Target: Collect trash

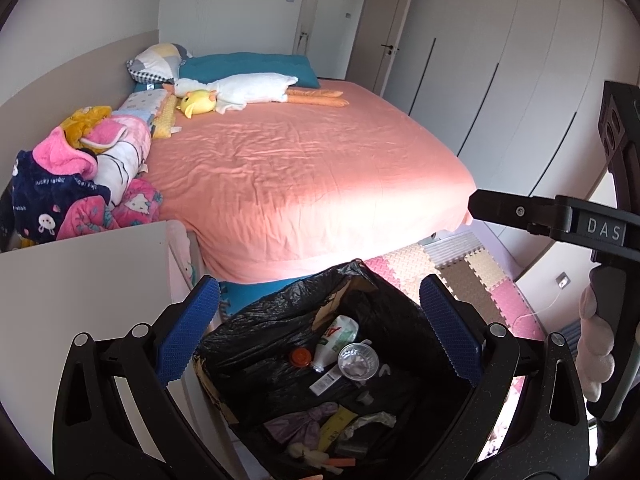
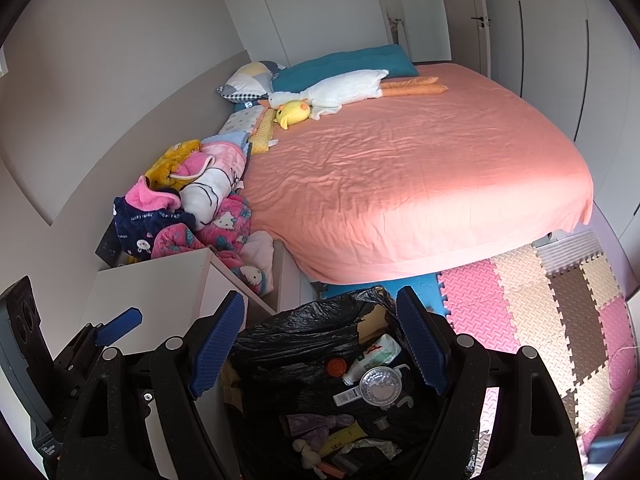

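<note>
The black trash bag lines a box on the floor at the bed's foot corner: thin, limp, slippery film, so I judge its rim the hold. Inside, a light plastic bottle. Both my jaws stand apart, empty.

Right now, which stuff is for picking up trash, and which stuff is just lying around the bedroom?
For the trash job:
- black trash bag
- white bottle inside it
- orange cap
- clear plastic cup
- left gripper and right gripper, both open above the bag

Just lying about:
- white goose plush
- yellow duck plush
- pile of clothes
- foam floor mats
</note>
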`<state>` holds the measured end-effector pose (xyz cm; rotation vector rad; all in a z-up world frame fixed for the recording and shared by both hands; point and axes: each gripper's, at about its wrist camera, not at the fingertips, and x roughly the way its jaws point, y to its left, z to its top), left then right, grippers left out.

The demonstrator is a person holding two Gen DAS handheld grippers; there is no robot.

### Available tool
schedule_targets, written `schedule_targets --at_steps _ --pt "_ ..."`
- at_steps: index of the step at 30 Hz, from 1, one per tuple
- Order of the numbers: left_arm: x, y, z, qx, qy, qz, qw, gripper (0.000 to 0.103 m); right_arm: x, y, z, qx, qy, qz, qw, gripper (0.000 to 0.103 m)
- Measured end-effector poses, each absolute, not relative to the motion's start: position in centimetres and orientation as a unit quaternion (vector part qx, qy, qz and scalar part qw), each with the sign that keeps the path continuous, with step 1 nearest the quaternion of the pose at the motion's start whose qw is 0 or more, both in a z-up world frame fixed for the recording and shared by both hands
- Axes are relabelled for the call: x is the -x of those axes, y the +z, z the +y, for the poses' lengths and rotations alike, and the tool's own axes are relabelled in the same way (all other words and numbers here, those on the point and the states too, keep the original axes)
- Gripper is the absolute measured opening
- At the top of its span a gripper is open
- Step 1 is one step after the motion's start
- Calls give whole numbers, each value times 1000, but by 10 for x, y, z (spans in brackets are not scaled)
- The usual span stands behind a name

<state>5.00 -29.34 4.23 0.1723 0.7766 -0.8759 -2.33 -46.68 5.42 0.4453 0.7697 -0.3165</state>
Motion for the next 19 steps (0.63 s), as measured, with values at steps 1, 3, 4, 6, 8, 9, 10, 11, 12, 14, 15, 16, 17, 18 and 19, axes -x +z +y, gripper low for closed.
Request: schedule_targets --at_steps 1,3,4,6,8,9,10,11,12,14,15,16,17,18,19 --pt "-48 42 -294 -87 -411 361 833 96 23 54 -467 -215 -152 371 891 79" --pt "-47 42 -295 -94 -409 357 835 96 23 54 -467 -214 -153 371 891 79" --pt "-47 43 -295 -93 -407 355 837 96 23 54 -468 -214 -153 371 891 79" --pt "-46 44 -294 -91 -408 352 837 96 23 54 -467 -215 -152 371 891 79" --pt "-45 44 -295 -98 -406 350 839 96 23 54 -467 -215 -152 371 891 79" --pt "-45 44 -295 -99 -406 350 838 96 23 54 -467 -215 -153 370 891 79" --pt "-45 44 -296 -100 -409 351 836 96 23 54 -468 -216 -153 370 890 79" --pt "-45 44 -297 -102 -410 353 835 96 23 54 -467 -215 -152 371 891 79" --pt "-44 43 -297 -104 -411 355 833 96 23 54 -467 -214 -152 371 891 79" --pt "-43 42 -299 -107 -412 358 831 97 23 54 -467 -215 -152 370 891 79" --pt "-43 41 -299 -107 -413 360 830 97 23 54 -467 -215 -152 371 891 79" --pt "-43 41 -300 -106 -415 361 829 96 23 54 -468 -215 -152 371 891 79" --pt "-43 40 -300 -106 -415 361 828 96 23 54 -467 -214 -152 371 891 79" --pt "-42 40 -300 -107 -416 361 828 96 23 54 -467 -215 -152 371 891 79" --pt "-42 40 -300 -108 -416 362 827 96 23 54 -468 -215 -152 371 890 79"
